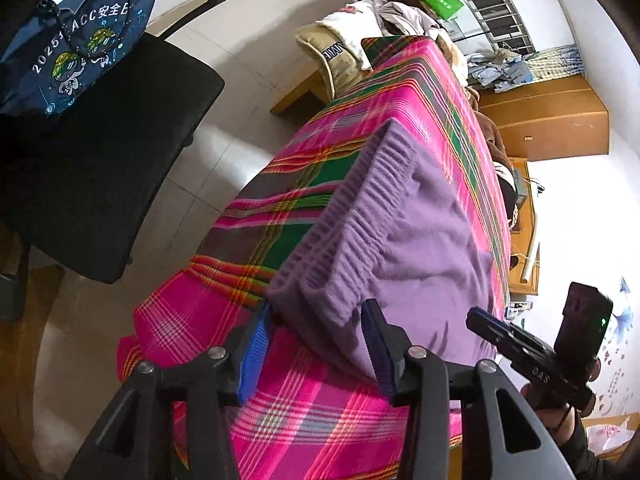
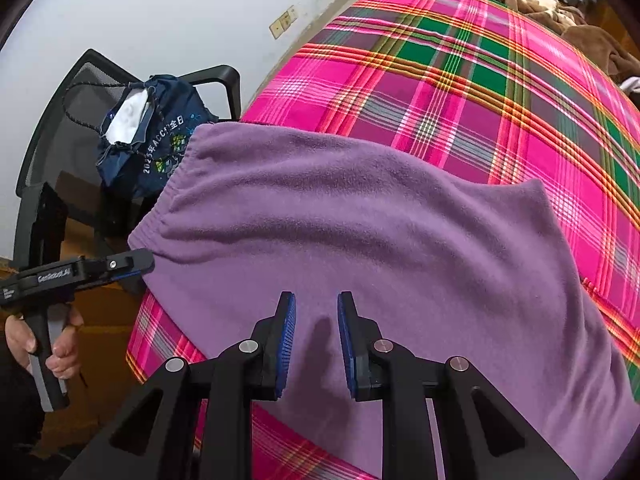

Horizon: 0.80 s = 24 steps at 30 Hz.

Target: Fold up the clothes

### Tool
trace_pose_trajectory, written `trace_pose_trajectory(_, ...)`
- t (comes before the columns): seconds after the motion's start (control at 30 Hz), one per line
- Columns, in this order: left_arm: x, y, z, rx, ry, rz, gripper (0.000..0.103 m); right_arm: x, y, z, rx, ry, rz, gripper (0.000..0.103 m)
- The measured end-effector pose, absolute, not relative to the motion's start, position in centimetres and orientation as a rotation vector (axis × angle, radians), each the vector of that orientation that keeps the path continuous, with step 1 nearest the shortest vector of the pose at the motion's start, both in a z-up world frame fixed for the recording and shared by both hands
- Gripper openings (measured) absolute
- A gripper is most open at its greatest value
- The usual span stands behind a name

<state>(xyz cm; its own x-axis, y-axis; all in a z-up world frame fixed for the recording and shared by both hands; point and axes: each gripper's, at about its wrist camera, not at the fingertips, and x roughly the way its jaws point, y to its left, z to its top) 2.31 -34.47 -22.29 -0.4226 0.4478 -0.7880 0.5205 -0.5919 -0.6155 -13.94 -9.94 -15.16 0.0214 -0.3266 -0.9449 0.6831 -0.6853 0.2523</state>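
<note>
A purple fleece garment (image 1: 404,236) with a ribbed waistband lies on the pink plaid bed cover (image 1: 432,92). My left gripper (image 1: 316,316) is open, its jaws on either side of the waistband's near corner. In the right wrist view the garment (image 2: 360,232) spreads across the bed cover (image 2: 460,80). My right gripper (image 2: 316,308) is open just above the garment's near edge, nothing between its pads. The left gripper (image 2: 136,264) shows there at the garment's left corner, and the right gripper (image 1: 492,326) shows at the right in the left wrist view.
A black office chair (image 1: 100,160) with a navy drawstring bag (image 1: 76,32) stands beside the bed; it also shows in the right wrist view (image 2: 60,152). Piled clothes (image 1: 384,12) and a brown blanket (image 2: 560,4) lie at the bed's far end. A wooden cabinet (image 1: 552,120) stands beyond.
</note>
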Motion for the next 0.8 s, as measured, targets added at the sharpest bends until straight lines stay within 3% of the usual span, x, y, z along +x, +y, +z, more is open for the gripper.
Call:
trace_pose_trajectory(0.23, 1.5, -34.6, -23.2, 1.668, 1.406, -2.191, 0.045, -13.7, -10.4, -15.5, 1.579, 0.388, -1.747, 0.022)
trace_pose_trajectory(0.6, 1.7, -34.4, -21.9, 1.608, 1.378, -2.246, 0.021, -13.8, -10.3, -15.9, 1.596, 0.377, -1.753, 0.022)
trace_pose_trajectory(0.8, 1.5, -34.3, -21.7, 1.595, 1.369, -2.27, 0.019, -13.9, -10.5, -16.1, 1.6, 0.377, -1.745, 0.022)
